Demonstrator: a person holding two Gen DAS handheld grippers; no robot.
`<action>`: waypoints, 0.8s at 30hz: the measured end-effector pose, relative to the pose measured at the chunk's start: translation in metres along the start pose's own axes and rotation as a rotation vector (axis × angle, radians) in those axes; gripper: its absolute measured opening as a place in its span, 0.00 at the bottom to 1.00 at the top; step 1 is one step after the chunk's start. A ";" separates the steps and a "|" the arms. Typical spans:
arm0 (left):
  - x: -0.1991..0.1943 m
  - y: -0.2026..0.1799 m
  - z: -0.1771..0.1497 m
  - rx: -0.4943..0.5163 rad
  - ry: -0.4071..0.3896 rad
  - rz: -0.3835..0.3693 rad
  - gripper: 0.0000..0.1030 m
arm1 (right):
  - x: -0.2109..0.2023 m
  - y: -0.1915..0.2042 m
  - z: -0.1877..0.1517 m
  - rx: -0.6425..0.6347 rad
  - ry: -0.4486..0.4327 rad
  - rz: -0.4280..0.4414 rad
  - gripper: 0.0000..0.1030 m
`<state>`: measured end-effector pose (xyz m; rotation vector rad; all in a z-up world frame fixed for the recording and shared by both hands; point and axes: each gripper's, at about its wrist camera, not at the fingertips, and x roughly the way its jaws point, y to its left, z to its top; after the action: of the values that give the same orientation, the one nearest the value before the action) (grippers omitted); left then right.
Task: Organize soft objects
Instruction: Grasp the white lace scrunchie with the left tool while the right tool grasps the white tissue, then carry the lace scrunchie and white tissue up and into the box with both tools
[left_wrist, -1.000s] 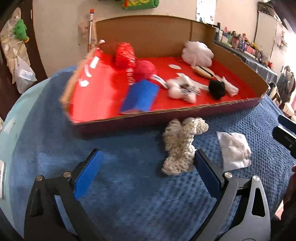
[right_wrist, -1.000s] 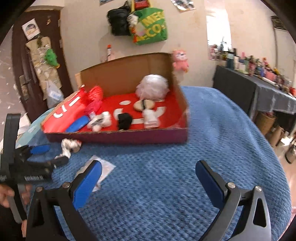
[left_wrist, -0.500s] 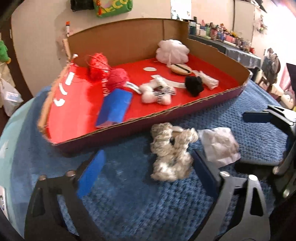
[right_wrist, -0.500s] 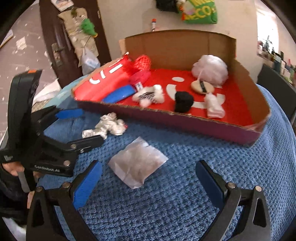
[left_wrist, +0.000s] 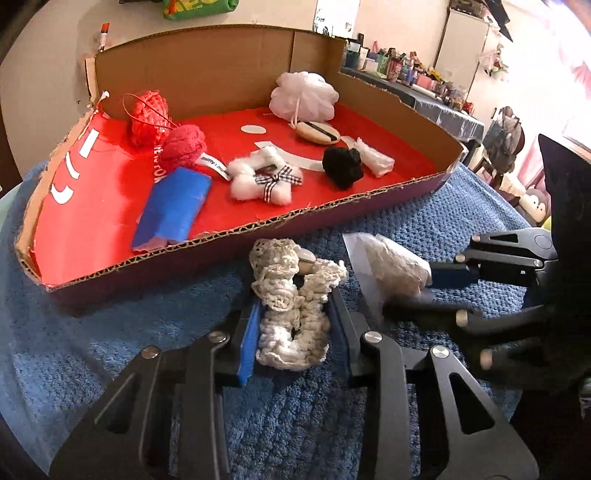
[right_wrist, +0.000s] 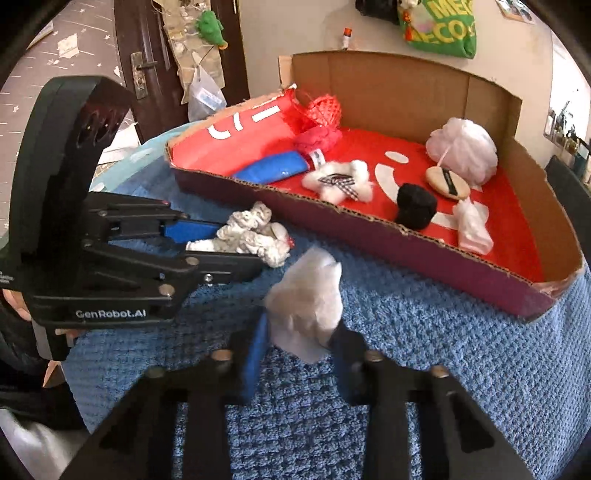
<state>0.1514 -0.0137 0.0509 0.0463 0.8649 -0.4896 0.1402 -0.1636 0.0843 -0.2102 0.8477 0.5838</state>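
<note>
Soft objects lie in two places: two on a blue knitted blanket (left_wrist: 92, 332) in front of a cardboard box (left_wrist: 221, 66), the rest inside the box on its red floor. The left gripper (left_wrist: 293, 332) has just been closing, and its blue pads now press on either side of a cream crocheted piece (left_wrist: 291, 314), clamping its lower half against the blanket while the upper half spills out toward the box's front wall. The right gripper (right_wrist: 299, 347) has likewise just been closing; its jaws pinch the near end of a crumpled white cloth (right_wrist: 306, 306), which bunches up above the pads. Seen from the left wrist, the cloth sits just beside the crocheted piece, on its right, with the right gripper reaching in from the picture's right edge.

Beyond both, the box stands on the blanket with its low front wall near the two grippers. Inside, from left to right in the left wrist view: a red mesh pouf (left_wrist: 147, 114) near the back left corner, a pink knitted ball (left_wrist: 183, 146) just in front of it, a blue folded cloth (left_wrist: 173, 206) at the front, a white fluffy piece with a checked bow (left_wrist: 264, 177) in the middle, a black pom-pom (left_wrist: 341, 166), a small white wrapped bundle (left_wrist: 373, 157) touching it, a tan round pad (left_wrist: 317, 131), and a pale bath pouf (left_wrist: 303, 96) at the back.
</note>
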 end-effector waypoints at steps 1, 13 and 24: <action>-0.003 -0.001 0.000 -0.003 -0.008 -0.003 0.31 | -0.002 -0.001 0.000 0.008 -0.009 -0.003 0.20; -0.038 -0.011 -0.001 0.014 -0.076 -0.029 0.31 | -0.047 -0.005 0.006 0.062 -0.129 -0.055 0.20; -0.043 -0.014 -0.002 0.018 -0.079 -0.030 0.31 | -0.046 -0.005 0.005 0.066 -0.126 -0.051 0.20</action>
<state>0.1204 -0.0082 0.0832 0.0300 0.7843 -0.5244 0.1226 -0.1842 0.1227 -0.1330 0.7369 0.5152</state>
